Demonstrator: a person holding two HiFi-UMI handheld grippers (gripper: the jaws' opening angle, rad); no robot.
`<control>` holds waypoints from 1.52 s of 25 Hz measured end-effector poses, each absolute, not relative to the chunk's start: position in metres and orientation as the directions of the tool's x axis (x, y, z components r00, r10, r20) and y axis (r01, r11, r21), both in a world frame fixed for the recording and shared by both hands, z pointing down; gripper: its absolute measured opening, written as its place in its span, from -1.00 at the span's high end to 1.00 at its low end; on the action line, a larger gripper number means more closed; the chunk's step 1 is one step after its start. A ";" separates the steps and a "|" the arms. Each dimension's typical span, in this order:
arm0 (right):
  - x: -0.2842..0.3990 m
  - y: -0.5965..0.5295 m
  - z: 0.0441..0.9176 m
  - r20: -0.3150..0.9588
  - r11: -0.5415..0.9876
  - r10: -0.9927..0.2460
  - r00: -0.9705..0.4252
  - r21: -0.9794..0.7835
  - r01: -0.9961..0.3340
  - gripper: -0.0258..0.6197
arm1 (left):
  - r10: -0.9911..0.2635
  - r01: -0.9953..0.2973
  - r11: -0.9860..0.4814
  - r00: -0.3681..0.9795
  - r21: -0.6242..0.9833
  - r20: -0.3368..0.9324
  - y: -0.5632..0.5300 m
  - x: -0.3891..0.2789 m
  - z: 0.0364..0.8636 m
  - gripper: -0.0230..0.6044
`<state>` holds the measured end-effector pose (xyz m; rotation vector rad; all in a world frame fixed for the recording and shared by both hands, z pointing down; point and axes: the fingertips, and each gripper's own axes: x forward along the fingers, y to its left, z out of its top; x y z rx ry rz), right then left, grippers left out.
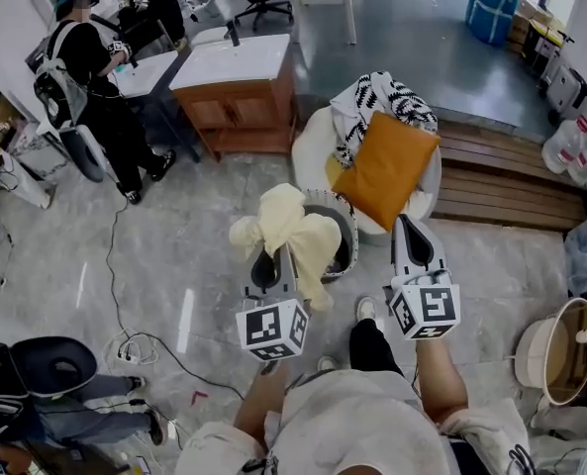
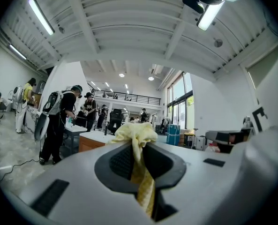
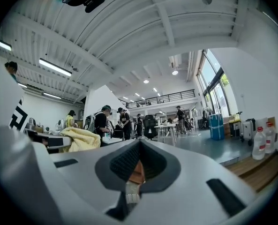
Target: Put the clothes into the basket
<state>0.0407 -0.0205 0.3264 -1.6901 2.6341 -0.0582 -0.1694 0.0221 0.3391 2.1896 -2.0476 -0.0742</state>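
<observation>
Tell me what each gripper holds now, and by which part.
Left gripper: the yellow cloth, pinched at a bunched fold. Right gripper: the orange cloth, held at its lower corner.

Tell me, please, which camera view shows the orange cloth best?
The head view: there the orange cloth shows whole, spread out just beyond the tip of the right gripper. The right gripper view shows only a sliver of the cloth pinched between its jaws. The left gripper view does not show it at all.
</observation>
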 end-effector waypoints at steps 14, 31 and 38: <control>0.069 -0.157 0.336 0.018 0.471 -0.882 -0.470 0.008 -0.882 0.96 | -0.998 -0.992 0.018 -0.011 0.125 0.062 -0.095 -0.136 0.333 0.80; 0.122 -0.278 0.349 0.007 0.517 -0.855 -0.519 -0.064 -0.853 0.96 | -0.992 -0.991 0.088 -0.078 0.100 0.099 -0.199 -0.090 0.347 0.80; 0.107 -0.301 0.372 0.038 0.534 -0.843 -0.537 -0.065 -0.843 0.96 | -0.986 -0.989 0.100 -0.083 0.111 0.146 -0.220 -0.101 0.379 0.80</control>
